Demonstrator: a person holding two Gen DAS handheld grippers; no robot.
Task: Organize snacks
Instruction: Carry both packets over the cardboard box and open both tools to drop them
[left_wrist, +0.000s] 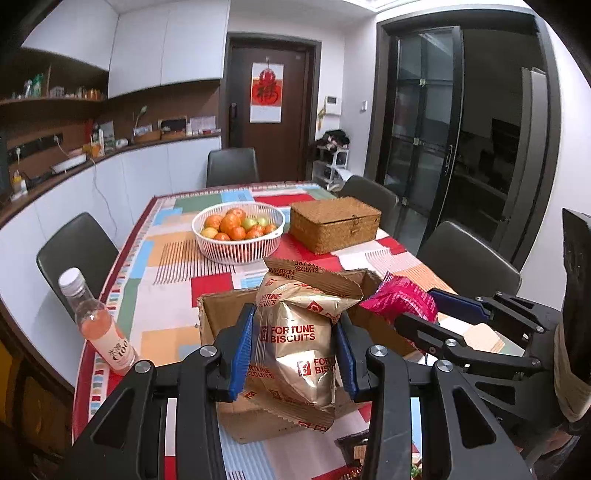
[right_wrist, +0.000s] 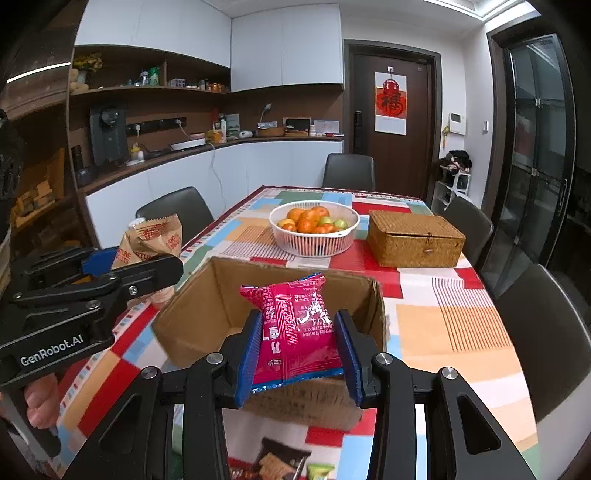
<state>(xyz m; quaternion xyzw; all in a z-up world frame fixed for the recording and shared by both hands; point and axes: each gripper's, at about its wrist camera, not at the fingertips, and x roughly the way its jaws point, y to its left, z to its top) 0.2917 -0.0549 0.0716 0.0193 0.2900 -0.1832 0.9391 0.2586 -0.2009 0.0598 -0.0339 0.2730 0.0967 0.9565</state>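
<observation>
- Left wrist view: my left gripper (left_wrist: 293, 354) has its jaws clamped on a gold Fortune Biscuits bag (left_wrist: 295, 343), one blue pad on each side, and the bag hangs above the open cardboard box (left_wrist: 221, 314).
- From the right wrist camera, my right gripper (right_wrist: 299, 350) has its jaws closed on a pink snack packet (right_wrist: 295, 325), held over the near wall of that same box (right_wrist: 207, 306).
- Each gripper shows in the other's view: the right one with its pink packet (left_wrist: 400, 301) sits to the right of the biscuit bag, and the left one with the gold bag (right_wrist: 151, 240) sits to the left of the box.
- Below my right jaws, more snack packets (right_wrist: 275, 463) lie on the desk (right_wrist: 443, 325) at the near edge, blurred.
- A bottle of pink drink (left_wrist: 98, 321) stands upright near the desk's left edge.
- Farther back sit a white basket of fruit (left_wrist: 238, 230) and, just to its right, a closed wicker box (left_wrist: 334, 223).
- Dark chairs (left_wrist: 74, 251) ring the patchwork-clothed desk.
</observation>
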